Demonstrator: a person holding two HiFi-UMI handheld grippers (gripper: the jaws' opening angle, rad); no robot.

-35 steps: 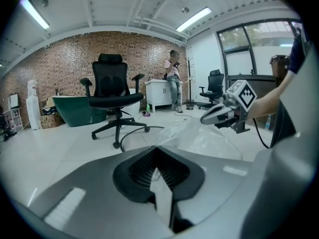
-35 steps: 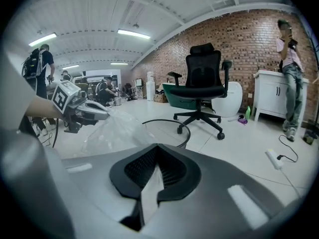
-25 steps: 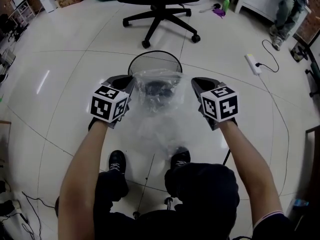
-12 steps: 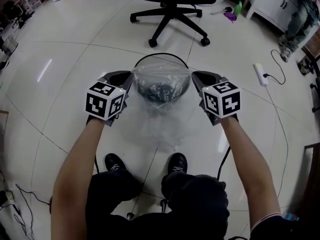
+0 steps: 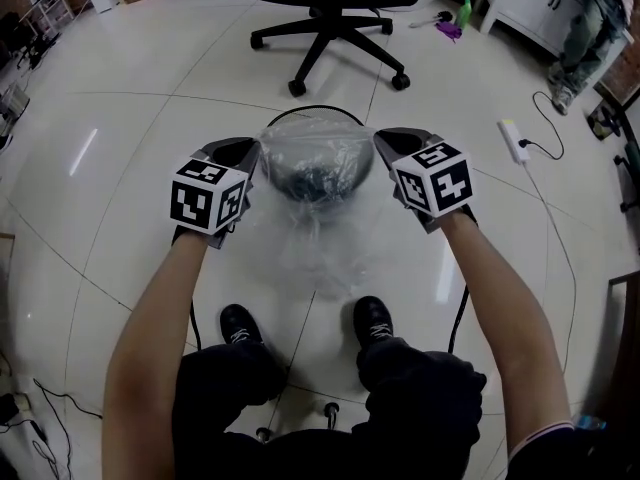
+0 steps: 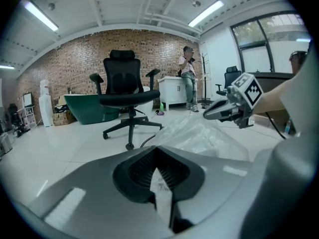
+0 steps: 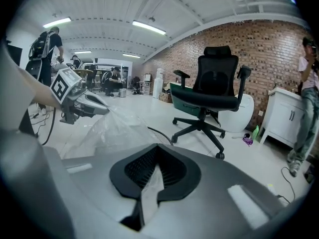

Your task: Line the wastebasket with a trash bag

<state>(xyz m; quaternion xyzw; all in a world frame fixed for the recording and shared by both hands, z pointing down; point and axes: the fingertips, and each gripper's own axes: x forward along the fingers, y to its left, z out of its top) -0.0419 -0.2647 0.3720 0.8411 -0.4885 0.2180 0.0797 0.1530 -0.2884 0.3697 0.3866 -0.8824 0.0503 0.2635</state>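
Your left gripper [image 5: 240, 156] is clamping the bag's rim, its jaws pressing together on thin film. The bag [image 5: 318, 230], clear crinkled plastic, is stretching open-mouthed between both grippers over the wastebasket [image 5: 316, 109], a round black wire-mesh bin on glossy white tiles [image 5: 150, 98]. Its long axis is running from that mouth back toward your shoes [image 5: 240, 323]. Your right gripper [image 5: 392, 146] is pinching the opposite edge likewise

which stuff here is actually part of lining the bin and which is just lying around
Part of the job: clear trash bag, held open by its edges; left claw and right claw, both shut on it; black wire wastebasket under it.

Just lying about: office chair, power strip, green bottle, white cabinet.
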